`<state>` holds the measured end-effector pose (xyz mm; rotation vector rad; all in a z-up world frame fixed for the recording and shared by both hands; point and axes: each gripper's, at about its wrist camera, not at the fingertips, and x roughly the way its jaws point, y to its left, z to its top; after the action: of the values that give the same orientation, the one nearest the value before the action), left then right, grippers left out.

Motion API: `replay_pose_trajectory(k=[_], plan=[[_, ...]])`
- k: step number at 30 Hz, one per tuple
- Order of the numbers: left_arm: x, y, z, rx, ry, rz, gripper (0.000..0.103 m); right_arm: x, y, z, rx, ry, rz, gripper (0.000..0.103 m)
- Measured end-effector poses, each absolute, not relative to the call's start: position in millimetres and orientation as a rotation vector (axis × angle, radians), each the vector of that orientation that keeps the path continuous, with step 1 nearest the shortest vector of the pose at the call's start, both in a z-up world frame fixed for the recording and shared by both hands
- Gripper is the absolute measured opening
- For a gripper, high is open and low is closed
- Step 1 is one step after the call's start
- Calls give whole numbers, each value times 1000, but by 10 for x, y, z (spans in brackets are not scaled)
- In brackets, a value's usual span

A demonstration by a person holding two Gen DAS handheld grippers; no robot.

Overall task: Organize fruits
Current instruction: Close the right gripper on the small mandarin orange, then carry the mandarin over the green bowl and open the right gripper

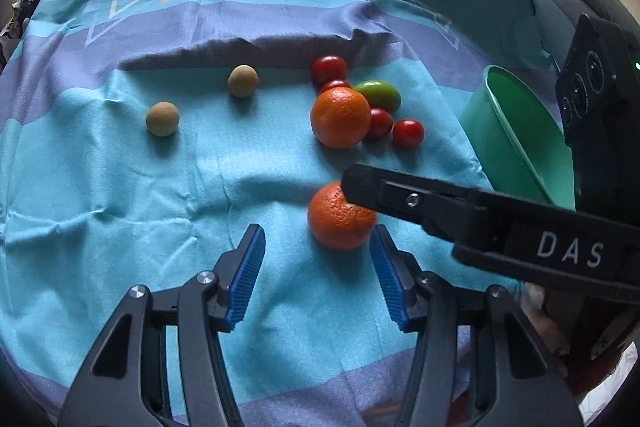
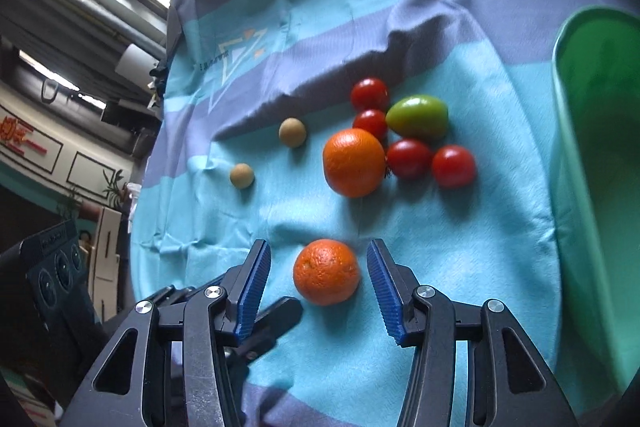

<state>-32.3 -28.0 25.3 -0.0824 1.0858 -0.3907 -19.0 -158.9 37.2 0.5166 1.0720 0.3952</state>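
Note:
A near orange (image 2: 326, 271) lies on the cloth between the open fingers of my right gripper (image 2: 318, 279); the pads stand apart from it on both sides. It also shows in the left wrist view (image 1: 338, 223), partly under the right gripper's finger (image 1: 400, 195). My left gripper (image 1: 318, 267) is open and empty, just in front of that orange. A second orange (image 2: 353, 163) sits farther back beside several red tomatoes (image 2: 453, 166) and a green tomato (image 2: 417, 117). Two small tan fruits (image 2: 292, 132) lie to the left.
A green plastic bowl (image 2: 592, 163) lies tilted on its side at the right; it also shows in the left wrist view (image 1: 516, 135). A turquoise and purple striped cloth (image 2: 440, 247) covers the table, with a raised fold (image 1: 248, 47) behind the fruits.

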Motion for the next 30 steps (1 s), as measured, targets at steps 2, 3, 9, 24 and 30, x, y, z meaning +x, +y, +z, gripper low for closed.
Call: replay_pose_trajectory(k=[2,3,9,24,30], plan=[[-305,-326,197,-86,1107,-402,53,-164,-1536,298,503,1095,402,53],[-296,-354,165,-77,1119,-409,53,-155,-1496,268,491,1107,406,53],[-242,-416,73,-88,1128,-407,41,-150,-1432,172,475,1132,430,44],[-574,-1125,1046,53,834,-543,40,-568,-2143,1031,463,817,363,43],[-574,-1656,1099,120,800,-636,40,-696,-2709,1079,547,736,273,43]])
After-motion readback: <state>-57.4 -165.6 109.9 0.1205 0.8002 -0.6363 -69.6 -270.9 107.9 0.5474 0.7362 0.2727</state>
